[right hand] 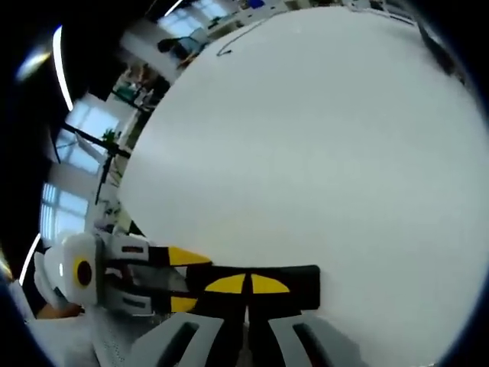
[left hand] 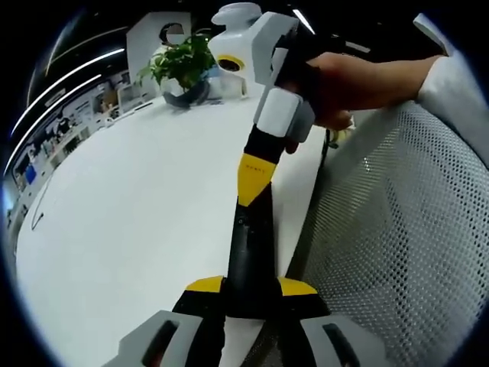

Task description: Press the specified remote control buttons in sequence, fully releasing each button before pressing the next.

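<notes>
In the left gripper view, one slim, flat black remote (left hand: 248,252) is seen clamped between the left gripper's (left hand: 250,287) two yellow-tipped fingers over the smooth white counter (left hand: 137,229), touched by the right gripper (left hand: 256,174); in the right gripper view, that gripper's fingers (right hand: 226,284) are seen closed together against the remote.

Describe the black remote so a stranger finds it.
Find the big white table's edge beside the grey mesh chair. A slim black bar-shaped remote control lies between the left gripper's yellow-tipped jaws, the right gripper at its far end. It alone is long and black.
</notes>
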Available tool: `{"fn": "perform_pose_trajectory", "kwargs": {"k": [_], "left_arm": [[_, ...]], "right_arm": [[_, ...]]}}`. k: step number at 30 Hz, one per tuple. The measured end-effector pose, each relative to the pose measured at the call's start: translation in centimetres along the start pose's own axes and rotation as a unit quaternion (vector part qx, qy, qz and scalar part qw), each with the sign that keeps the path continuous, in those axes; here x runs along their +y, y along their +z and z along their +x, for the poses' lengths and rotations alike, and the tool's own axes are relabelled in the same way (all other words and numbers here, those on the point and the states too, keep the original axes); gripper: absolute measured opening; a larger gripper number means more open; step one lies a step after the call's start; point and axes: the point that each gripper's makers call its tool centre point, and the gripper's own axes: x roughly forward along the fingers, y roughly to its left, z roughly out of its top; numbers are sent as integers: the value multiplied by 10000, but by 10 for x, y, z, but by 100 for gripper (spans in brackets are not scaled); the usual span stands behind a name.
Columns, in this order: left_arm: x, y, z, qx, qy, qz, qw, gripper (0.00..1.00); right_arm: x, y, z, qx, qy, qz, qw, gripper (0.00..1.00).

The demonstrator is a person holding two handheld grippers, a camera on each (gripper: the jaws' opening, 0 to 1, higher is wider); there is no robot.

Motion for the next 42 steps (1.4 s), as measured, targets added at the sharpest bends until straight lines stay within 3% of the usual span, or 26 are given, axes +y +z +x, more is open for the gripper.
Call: {"fn": "perform_pose_trajectory", "kwargs": {"k": [7, 10, 14, 20, 42], "left_arm": [[-4, 3, 1, -15, -193, -227, 9996, 24], [-6, 3, 1, -30, -173, -139, 9997, 24], [-7, 2, 2, -36, -135, 173, 9998, 24], [-7, 2, 2, -51, -127, 158, 9998, 24], [-6, 2, 2, -74, -78, 216, 9997, 24]], "right_arm": [[0, -4, 5, 133, 22, 25, 9999, 0], [1, -12, 8, 341, 20, 45, 9994, 0], [1, -12, 10, 376, 11, -12, 9993, 0], [0, -12, 9, 326, 86, 183, 9993, 0], [0, -10, 10, 275, 51, 71, 9996, 0]]}}
